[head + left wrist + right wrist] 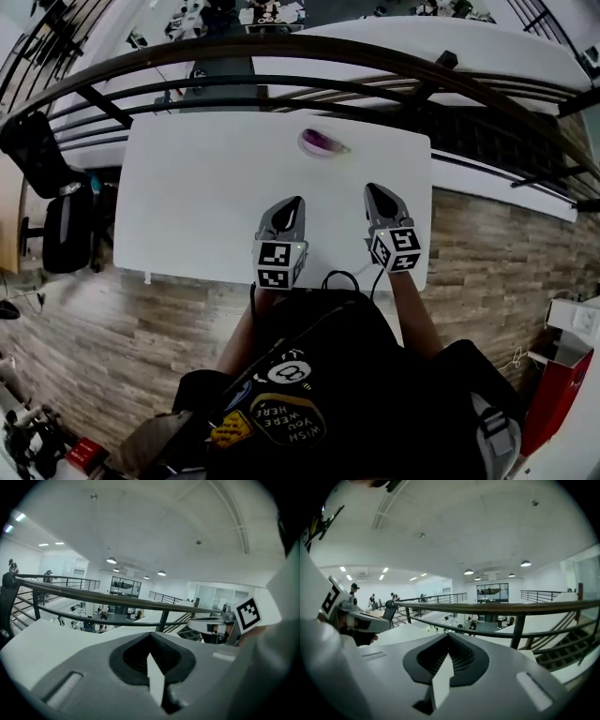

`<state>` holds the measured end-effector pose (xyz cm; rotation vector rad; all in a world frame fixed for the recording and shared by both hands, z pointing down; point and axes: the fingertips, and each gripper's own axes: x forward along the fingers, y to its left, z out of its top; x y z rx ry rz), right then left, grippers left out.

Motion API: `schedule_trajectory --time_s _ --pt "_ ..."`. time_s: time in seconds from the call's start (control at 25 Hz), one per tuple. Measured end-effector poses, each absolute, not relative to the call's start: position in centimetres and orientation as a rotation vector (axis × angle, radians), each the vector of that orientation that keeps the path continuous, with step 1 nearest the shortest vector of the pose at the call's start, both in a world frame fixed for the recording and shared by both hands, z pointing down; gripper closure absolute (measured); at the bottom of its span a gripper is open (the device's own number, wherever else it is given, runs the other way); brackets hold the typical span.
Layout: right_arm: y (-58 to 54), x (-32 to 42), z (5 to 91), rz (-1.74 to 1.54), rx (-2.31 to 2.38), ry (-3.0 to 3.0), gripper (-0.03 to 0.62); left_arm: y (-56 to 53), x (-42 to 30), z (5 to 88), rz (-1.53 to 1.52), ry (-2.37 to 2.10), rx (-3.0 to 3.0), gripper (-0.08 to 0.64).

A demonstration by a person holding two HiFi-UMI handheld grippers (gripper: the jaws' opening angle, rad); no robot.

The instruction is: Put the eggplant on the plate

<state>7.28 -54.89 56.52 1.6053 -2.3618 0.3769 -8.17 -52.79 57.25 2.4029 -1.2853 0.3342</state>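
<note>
A purple eggplant [322,141] lies on a pale plate [341,150] at the far middle of the white table [187,206]. Both grippers hang over the table's near edge, well short of the plate. My left gripper [294,202] is shut with nothing between its jaws, and its own view [151,641] shows only the hall and the railing beyond. My right gripper [375,191] is also shut and empty [449,639]. Neither gripper view shows the eggplant or the plate.
A dark curved railing [281,56] runs behind the table. A black office chair [58,225] stands at the table's left end. A cable [339,278] loops at the near edge. Wooden floor surrounds the table.
</note>
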Motion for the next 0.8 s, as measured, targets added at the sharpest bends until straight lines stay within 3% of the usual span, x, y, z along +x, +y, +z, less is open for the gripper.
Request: schedule_trajectory --time_s 0.4,0.8 --pt "-47.1 8.6 53.9 0.538 1.757 -2.360 0.591 -49.8 -4.3 54.5 0.363 -1.166 2.553 0.555" --pt "-44.7 8.8 53.1 0.499 1.735 -2.384 0.591 -47.4 -2.6 53.8 0.360 -1.165 2.588 0.555"
